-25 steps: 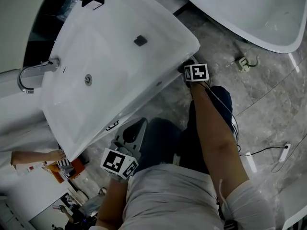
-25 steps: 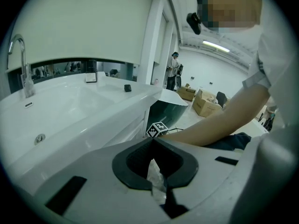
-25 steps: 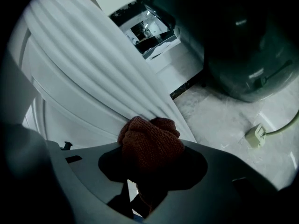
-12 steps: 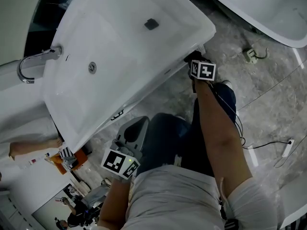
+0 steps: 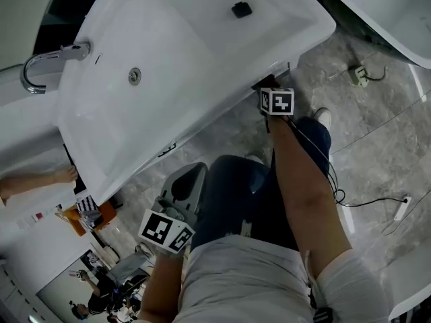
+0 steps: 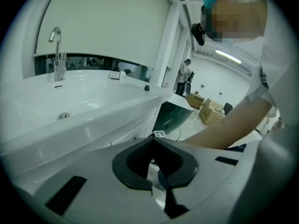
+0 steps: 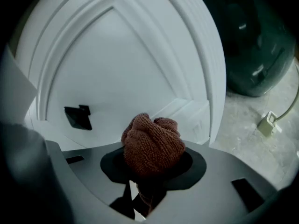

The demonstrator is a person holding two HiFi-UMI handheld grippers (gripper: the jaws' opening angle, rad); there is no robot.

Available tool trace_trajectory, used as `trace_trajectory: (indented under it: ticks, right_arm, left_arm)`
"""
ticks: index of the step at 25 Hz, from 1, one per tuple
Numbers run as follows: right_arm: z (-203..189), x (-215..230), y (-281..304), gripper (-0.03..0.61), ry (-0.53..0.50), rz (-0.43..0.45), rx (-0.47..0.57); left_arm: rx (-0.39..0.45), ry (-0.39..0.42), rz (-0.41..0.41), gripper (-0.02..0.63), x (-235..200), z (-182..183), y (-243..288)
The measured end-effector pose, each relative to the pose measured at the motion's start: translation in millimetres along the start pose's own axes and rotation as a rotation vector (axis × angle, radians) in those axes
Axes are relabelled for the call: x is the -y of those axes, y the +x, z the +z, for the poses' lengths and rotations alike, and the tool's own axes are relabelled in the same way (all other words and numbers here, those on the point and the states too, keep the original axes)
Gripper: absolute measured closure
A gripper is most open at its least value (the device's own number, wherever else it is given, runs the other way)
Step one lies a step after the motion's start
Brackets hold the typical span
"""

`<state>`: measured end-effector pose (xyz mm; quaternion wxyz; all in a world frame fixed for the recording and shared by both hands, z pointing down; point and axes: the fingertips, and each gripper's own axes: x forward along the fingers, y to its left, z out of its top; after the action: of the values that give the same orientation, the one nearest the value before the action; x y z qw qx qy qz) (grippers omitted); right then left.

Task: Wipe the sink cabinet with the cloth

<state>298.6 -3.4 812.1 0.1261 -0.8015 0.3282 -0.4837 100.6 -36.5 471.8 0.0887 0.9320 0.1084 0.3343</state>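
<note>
Right gripper view: cloth (image 7: 152, 146) toward cabinet (image 7: 112, 78)

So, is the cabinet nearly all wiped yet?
Done: the brown cloth is picked up, pinched in the right gripper. Happening now: it's held right up at the white cabinet door under the sink, though touching isn't certain. To do: I can't tell how much; no wiped patches show. The left gripper is shut, empty, hanging back.

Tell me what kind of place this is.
Probably a bathroom-fixture showroom or warehouse, not a home. A white sink with a faucet stands beside what looks like a large white tub, and cardboard boxes sit on a wide, open hall floor beyond.
</note>
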Motion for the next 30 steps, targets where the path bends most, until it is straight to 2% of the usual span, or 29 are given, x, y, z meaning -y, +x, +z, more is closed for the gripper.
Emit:
trace_trajectory:
  ticks: [2, 4, 7, 11, 15, 19, 24, 30]
  right_arm:
    - [-12.5, -16.5, 7.1, 0.439, -0.007, 0.030, -0.009]
    - [-19.5, -24.0, 8.5, 0.439, -0.024, 0.017, -0.011]
    - [-32.5, -45.3, 15.0, 0.437, -0.095, 0.033, -0.031]
    - [-59.4, -89.0, 27.1, 0.437, -0.201, 0.103, -0.086]
    - [-80.8, -113.2, 35.7, 0.436, -0.232, 0.133, -0.131]
    - [-99.8, -134.8, 43.5, 0.434, -0.254, 0.151, -0.175]
    - [-96.4, -147.0, 41.0, 0.434, -0.233, 0.153, -0.178]
    - [-79.6, -160.3, 19.3, 0.422, -0.208, 0.191, -0.167]
  left_arm:
    - [0.010, -0.035, 0.005, 0.603, -6.1, -5.9, -10.2]
    - [0.018, -0.055, 0.010, 0.603, -13.7, -10.3, -22.5]
    - [0.039, -0.089, 0.024, 0.603, -29.0, -14.7, -43.4]
    - [0.046, -0.104, 0.054, 0.603, -47.4, -26.4, -63.9]
    - [0.056, -0.128, 0.080, 0.603, -59.4, -37.8, -80.6]
    - [0.038, -0.116, 0.102, 0.603, -62.9, -49.8, -92.2]
    - [0.024, -0.120, 0.102, 0.603, -64.3, -53.1, -105.6]
    - [0.025, -0.098, 0.082, 0.603, -57.8, -38.1, -114.0]
